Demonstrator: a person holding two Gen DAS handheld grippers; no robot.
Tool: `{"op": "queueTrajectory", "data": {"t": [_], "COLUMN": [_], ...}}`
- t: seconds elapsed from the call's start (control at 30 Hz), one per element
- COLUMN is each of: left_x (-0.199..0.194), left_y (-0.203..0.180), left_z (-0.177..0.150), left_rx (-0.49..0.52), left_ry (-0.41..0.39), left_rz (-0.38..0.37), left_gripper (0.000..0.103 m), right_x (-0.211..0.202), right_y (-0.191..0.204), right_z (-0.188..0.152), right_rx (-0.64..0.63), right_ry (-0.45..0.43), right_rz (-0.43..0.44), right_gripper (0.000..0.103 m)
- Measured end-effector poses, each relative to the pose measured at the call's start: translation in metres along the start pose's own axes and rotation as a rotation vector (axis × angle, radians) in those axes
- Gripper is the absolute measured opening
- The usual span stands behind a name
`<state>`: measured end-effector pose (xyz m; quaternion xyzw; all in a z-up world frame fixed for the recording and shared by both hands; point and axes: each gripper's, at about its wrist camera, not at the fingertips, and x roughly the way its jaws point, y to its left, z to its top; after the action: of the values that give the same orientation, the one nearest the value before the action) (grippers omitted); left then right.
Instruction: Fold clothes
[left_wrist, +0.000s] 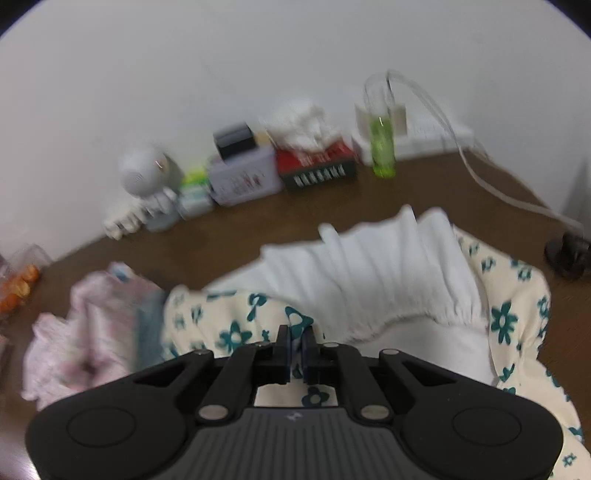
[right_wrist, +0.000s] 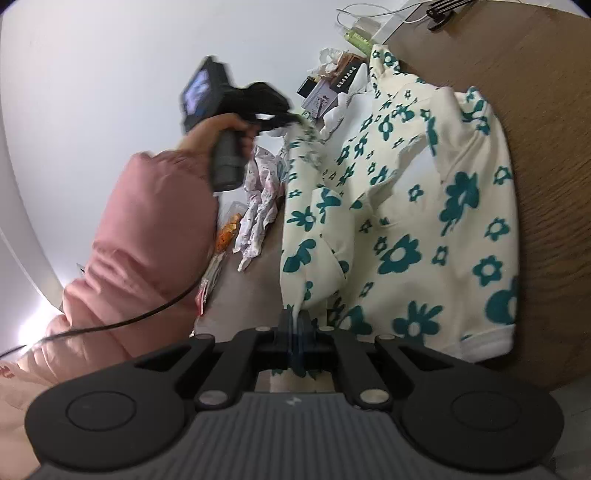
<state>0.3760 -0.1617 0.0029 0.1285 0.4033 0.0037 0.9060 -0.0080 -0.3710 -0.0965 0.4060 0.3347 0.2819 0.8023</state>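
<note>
A cream sweatshirt with teal flowers (right_wrist: 424, 221) is lifted off the brown table (right_wrist: 546, 110), one edge stretched between the two grippers. My right gripper (right_wrist: 295, 325) is shut on its near edge. My left gripper (left_wrist: 295, 339) is shut on the far edge; from the right wrist it shows as the left gripper (right_wrist: 284, 120) held up by a hand in a pink sleeve (right_wrist: 147, 229). In the left wrist view the sweatshirt (left_wrist: 513, 317) shows its white inner lining (left_wrist: 391, 266). A pink patterned garment (left_wrist: 92, 325) lies crumpled to the left; it is the pink garment (right_wrist: 258, 206) beyond the sweatshirt.
Along the wall stand a white round device (left_wrist: 142, 173), a lavender box (left_wrist: 243, 177), a red tissue box (left_wrist: 317, 162) and a green bottle (left_wrist: 382, 144). A white cable (left_wrist: 480, 173) runs to the right, by a black object (left_wrist: 569, 254). Orange snacks (left_wrist: 18, 288) sit at far left.
</note>
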Motion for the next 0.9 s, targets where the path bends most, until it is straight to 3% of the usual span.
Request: {"op": "queueTrajectory", "data": {"t": [0.1, 0.2, 0.27, 0.4, 0.43, 0.47, 0.53, 0.63, 0.7, 0.73, 0.77, 0.9], "left_x": [0.019, 0.021, 0.011, -0.011, -0.016, -0.026, -0.039, -0.033, -0.017, -0.008, 0.0, 0.032], "left_y": [-0.004, 0.007, 0.02, 0.048, 0.055, 0.07, 0.095, 0.109, 0.108, 0.106, 0.104, 0.093], "left_z": [-0.01, -0.012, -0.011, -0.007, -0.006, -0.006, -0.009, -0.016, -0.024, -0.029, -0.032, -0.041], "left_rx": [-0.011, -0.041, -0.042, -0.044, -0.045, -0.05, -0.05, -0.007, 0.018, 0.017, 0.002, -0.042], "left_ry": [0.012, -0.003, -0.044, -0.124, -0.145, -0.178, -0.213, -0.172, -0.118, -0.096, -0.085, -0.052], "left_rz": [-0.026, -0.076, -0.135, -0.252, -0.282, -0.282, -0.229, -0.149, -0.113, -0.123, -0.13, -0.138], "left_gripper": [0.006, 0.024, 0.051, 0.06, 0.07, 0.077, 0.08, 0.075, 0.051, 0.031, 0.018, 0.013], "right_x": [-0.001, 0.002, 0.004, -0.003, -0.007, -0.011, -0.022, -0.02, -0.003, 0.005, 0.016, 0.068], "right_y": [-0.001, -0.009, -0.008, -0.004, -0.005, -0.005, -0.001, 0.016, 0.032, 0.041, 0.049, 0.065], "right_z": [0.006, 0.011, 0.012, 0.017, 0.02, 0.023, 0.031, 0.043, 0.049, 0.052, 0.054, 0.044], "right_rx": [-0.052, -0.063, -0.08, -0.119, -0.123, -0.128, -0.157, -0.255, -0.35, -0.397, -0.448, -0.638], "right_ry": [0.008, 0.028, 0.044, 0.044, 0.035, 0.025, -0.011, -0.025, 0.003, 0.017, 0.04, 0.185], "right_rz": [-0.025, -0.06, -0.08, -0.103, -0.11, -0.118, -0.145, -0.157, -0.138, -0.128, -0.124, -0.221], "right_gripper": [0.002, 0.003, 0.003, 0.011, 0.015, 0.017, 0.023, 0.023, 0.023, 0.023, 0.023, 0.02]}}
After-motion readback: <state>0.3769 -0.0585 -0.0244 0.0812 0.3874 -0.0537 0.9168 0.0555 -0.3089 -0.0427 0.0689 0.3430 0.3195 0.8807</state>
